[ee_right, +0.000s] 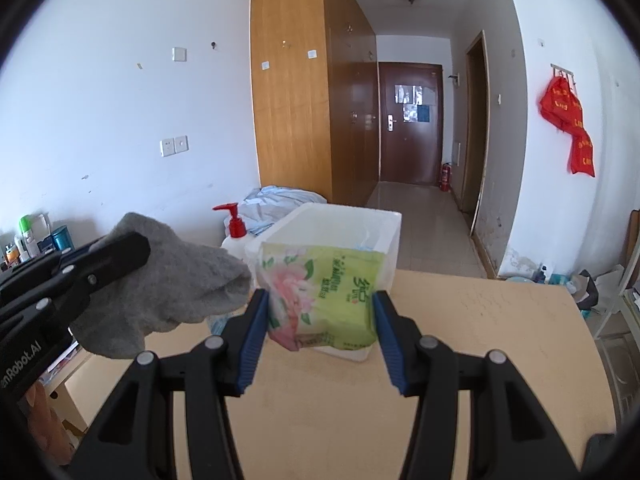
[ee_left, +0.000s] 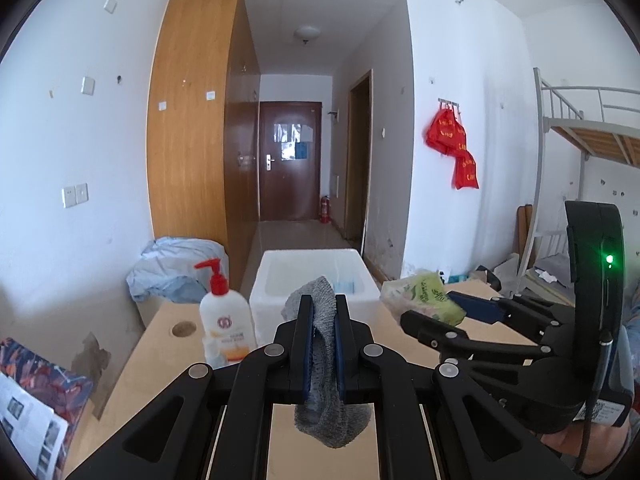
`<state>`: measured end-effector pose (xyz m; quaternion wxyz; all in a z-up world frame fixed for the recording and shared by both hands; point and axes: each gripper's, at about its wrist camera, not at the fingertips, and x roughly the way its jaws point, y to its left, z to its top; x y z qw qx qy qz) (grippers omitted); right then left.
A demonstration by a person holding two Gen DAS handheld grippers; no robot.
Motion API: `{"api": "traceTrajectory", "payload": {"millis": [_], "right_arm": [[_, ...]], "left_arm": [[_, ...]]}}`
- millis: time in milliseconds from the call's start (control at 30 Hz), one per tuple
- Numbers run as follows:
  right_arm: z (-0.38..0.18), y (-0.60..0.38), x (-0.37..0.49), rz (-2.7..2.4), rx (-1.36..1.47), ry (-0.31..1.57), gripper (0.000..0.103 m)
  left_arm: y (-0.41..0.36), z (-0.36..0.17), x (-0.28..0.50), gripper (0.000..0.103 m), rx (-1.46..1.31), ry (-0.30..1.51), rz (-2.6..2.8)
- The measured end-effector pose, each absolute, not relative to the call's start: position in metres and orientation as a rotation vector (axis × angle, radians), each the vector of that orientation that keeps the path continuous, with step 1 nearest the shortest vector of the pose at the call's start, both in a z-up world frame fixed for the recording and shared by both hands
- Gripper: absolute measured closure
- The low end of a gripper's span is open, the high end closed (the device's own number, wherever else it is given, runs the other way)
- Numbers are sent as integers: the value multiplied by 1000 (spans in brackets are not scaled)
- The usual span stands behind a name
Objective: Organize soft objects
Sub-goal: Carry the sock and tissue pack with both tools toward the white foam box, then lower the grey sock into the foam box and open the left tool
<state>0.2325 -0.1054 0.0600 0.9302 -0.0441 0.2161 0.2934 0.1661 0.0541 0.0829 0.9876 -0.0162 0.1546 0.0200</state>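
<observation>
Carrying both soft items toward the foam box (ee_right: 340, 220): grey sock (ee_left: 320, 360) pinched in left gripper (ee_left: 323, 308), tissue pack (ee_right: 324, 296) clamped in right gripper (ee_right: 320, 300), both just short of box. Next: positioning over opening, then releasing. Box interior visible only from left wrist.

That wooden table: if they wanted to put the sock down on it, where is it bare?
The table is bare right of the white foam box, out to its far edge, and in front near the grippers. It is crowded on the left, where the pump bottle stands beside the box.
</observation>
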Motion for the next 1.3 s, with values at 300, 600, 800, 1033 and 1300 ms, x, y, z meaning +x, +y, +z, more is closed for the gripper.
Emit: {"api": "traceTrajectory", "payload": {"millis": [300,600,800,1033,1300], "right_arm": [[70,-89,266,600,-105,442,46],[78,-79,297,590,-120,452,46],[81,-75,320,595,-118,468,46],[79,-66,340,591,-115,465,46],[66,-68,362,580,-107,485,46]], "left_arm": [[61,89,211,94,-26,320,22],[67,93,249,94,-26,326,26],[72,95,276,94,-40,330,17],[77,98,307,94,-44,316,23],[82,84,351,94,-50,352,5]]}}
